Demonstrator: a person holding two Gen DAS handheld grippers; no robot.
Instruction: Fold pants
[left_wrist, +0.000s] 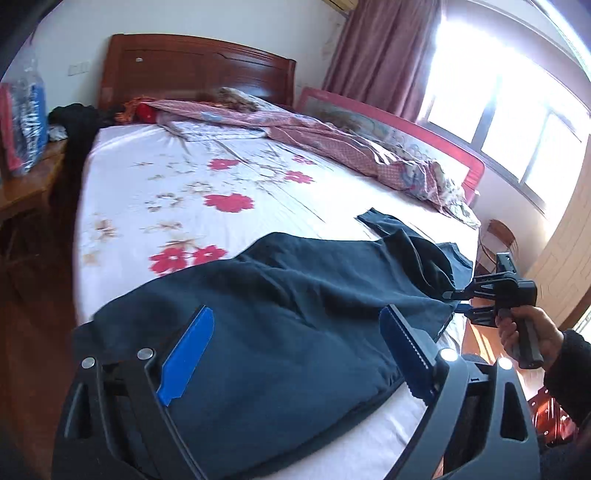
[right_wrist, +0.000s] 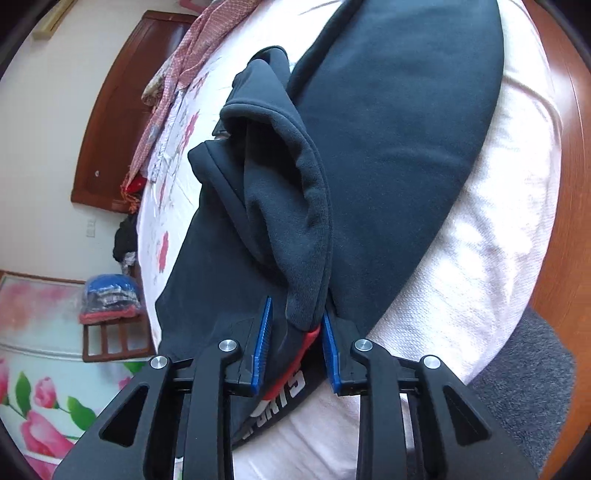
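Daylight from a big window (left_wrist: 517, 122) on the right fills a bedroom with one bed (left_wrist: 229, 199), which has a white sheet printed with red flowers. Going from left to right: one wooden side table (left_wrist: 33, 184) stands at the far left and carries one clear bag of clothes (left_wrist: 24, 122); next comes one brown wooden headboard (left_wrist: 192, 70) at the far end of the bed; then one pink patterned quilt (left_wrist: 332, 140) lies crumpled along the far right edge, and one pink curtain (left_wrist: 384, 55) hangs beside the window.

One pair of dark blue pants (left_wrist: 288, 317) lies on the near part of the bed, spread wide on the sheet, with part of the cloth folded over toward the right and some white letters on it near the right side.

Two tools are in view. The left hand-held gripper (left_wrist: 295, 354) is at the near edge, pointing down and forward over the pants. Its two blue pads (left_wrist: 184, 358) stand wide apart with the pants lying flat under the gap, and they do not press the cloth.

The right hand-held gripper (right_wrist: 297, 347) is at the right edge of the bed, gripped by one hand (left_wrist: 524, 332) in a dark sleeve (left_wrist: 569, 373). It points down to the cloth. Its jaws are narrow, with a thick fold of the pants between the blue pads; a small gap shows beside the cloth, so the pads do not seem to clamp it.
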